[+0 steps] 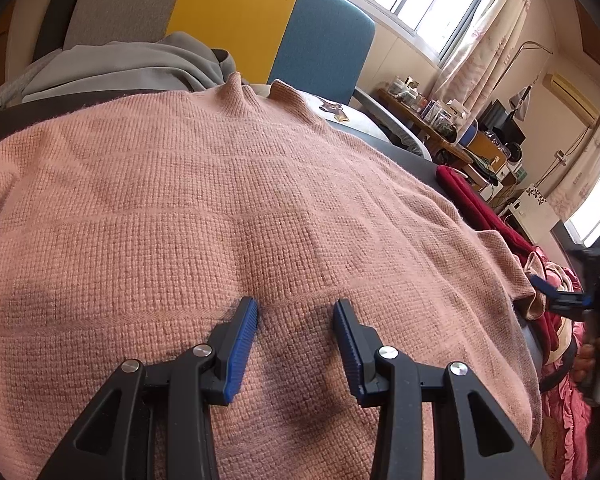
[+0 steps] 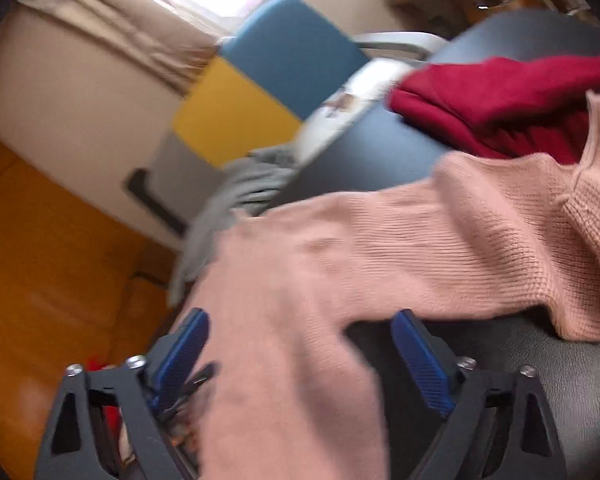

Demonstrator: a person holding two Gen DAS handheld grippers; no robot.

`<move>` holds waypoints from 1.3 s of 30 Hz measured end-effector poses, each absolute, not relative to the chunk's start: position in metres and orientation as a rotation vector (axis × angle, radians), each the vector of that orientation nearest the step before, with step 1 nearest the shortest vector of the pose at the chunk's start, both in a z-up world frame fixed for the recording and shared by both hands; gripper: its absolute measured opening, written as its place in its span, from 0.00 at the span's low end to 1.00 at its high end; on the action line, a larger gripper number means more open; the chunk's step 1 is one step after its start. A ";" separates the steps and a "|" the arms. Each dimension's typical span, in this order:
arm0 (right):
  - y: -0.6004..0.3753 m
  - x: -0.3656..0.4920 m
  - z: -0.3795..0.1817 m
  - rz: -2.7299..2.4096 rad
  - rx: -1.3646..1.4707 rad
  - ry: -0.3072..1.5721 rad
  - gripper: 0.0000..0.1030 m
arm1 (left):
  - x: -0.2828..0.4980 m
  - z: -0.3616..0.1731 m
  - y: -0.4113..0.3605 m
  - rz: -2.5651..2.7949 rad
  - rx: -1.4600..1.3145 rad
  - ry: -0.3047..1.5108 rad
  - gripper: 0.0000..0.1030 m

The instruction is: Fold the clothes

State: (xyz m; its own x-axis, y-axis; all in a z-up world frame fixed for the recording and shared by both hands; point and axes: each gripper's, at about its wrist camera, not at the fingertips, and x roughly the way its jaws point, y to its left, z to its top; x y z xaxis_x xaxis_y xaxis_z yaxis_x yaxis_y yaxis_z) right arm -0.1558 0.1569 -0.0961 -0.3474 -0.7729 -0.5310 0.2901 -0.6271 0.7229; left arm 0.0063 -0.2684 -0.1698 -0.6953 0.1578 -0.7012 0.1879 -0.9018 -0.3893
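Left claw (image 1: 296, 312) is pressed half-spread onto the pink sweater (image 1: 240, 200); right claw (image 2: 300, 336) is spread wide over its sleeve (nothing gripped). Sleeve slippage is judged likely.

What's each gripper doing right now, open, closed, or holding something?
Left gripper: open, tips resting on the pink sweater, nothing pinched.
Right gripper: open wide, sweater cloth lying loose between its fingers.
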 end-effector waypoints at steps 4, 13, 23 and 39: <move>0.138 -0.189 -0.123 -1.905 1.245 -0.768 0.82 | 0.006 -0.171 -0.270 -2.796 1.216 0.708 0.39; 0.124 -0.268 -0.141 -2.068 1.393 -0.647 0.78 | 0.005 -0.173 -0.272 -2.796 1.211 0.723 0.39; 0.096 -0.246 -0.110 -2.092 1.317 -0.373 0.81 | 0.008 -0.175 -0.273 -2.787 1.211 0.722 0.39; 0.058 -0.041 -0.137 -2.036 1.007 0.029 0.89 | 0.163 -0.170 -0.296 -2.629 1.078 0.438 0.39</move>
State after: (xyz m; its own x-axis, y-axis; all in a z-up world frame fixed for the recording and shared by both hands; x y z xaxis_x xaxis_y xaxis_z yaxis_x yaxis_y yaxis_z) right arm -0.0410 0.0575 -0.1366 -0.3218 -0.6758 -0.6631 0.6942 -0.6447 0.3201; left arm 0.1631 -0.2955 -0.1697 -0.6887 -0.1286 -0.7136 0.3528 -0.9192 -0.1748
